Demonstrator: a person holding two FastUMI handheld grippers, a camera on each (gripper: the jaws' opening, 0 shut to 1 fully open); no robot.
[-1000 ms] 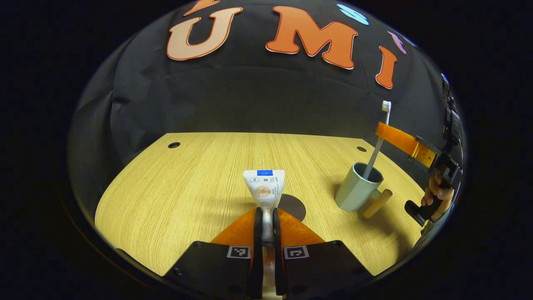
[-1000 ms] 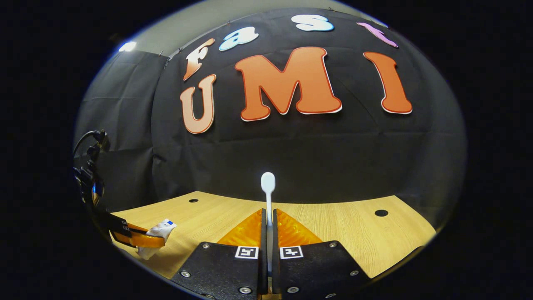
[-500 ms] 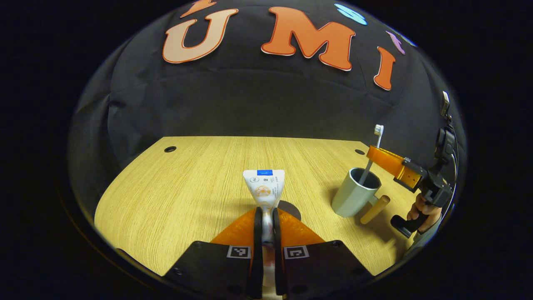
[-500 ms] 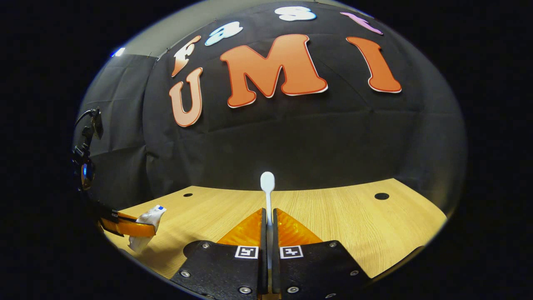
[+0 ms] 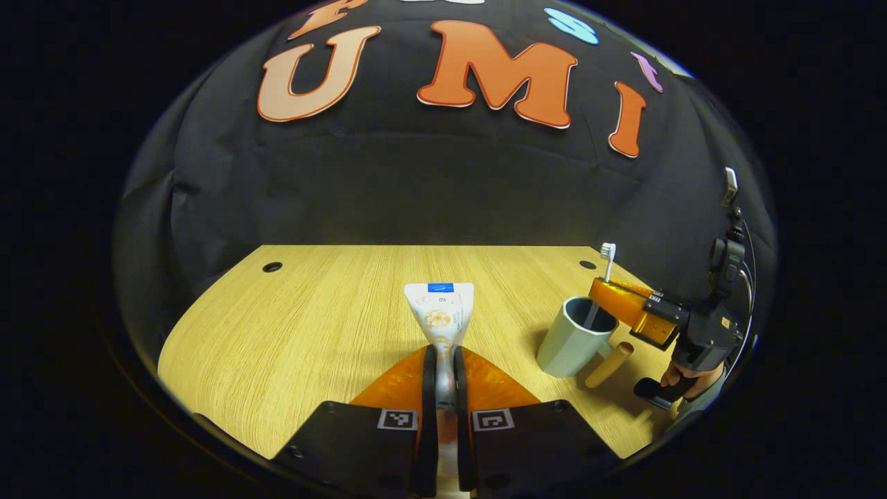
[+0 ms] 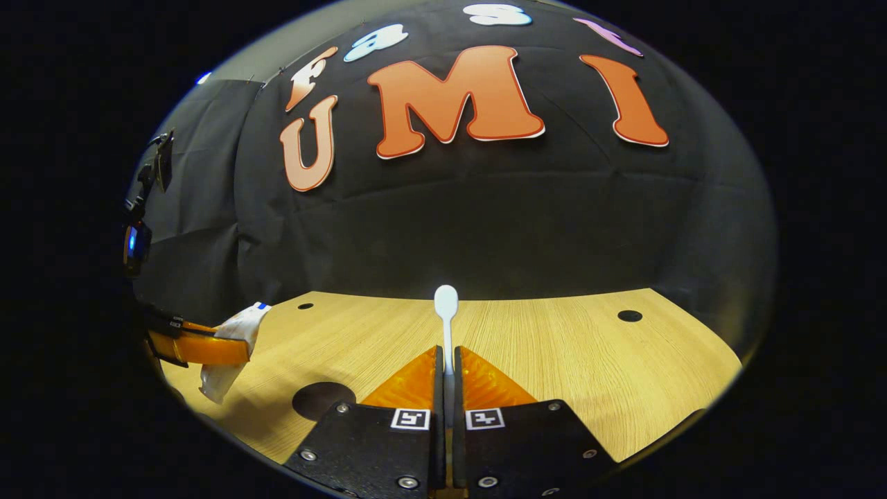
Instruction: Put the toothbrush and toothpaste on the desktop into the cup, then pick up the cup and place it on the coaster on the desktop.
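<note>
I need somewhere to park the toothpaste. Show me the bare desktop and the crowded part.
Bare: the wide stretch of desktop left of the toothpaste, up to the wall. Crowded: the right side, where the cup, toothbrush and right tongs cluster. The coaster lies between.

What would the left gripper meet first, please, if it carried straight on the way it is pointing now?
Probably bare desktop: the left gripper, shut on the toothpaste, points across open wood, then the booth wall. The cup sits off to its right. Depth is uncertain.
</note>
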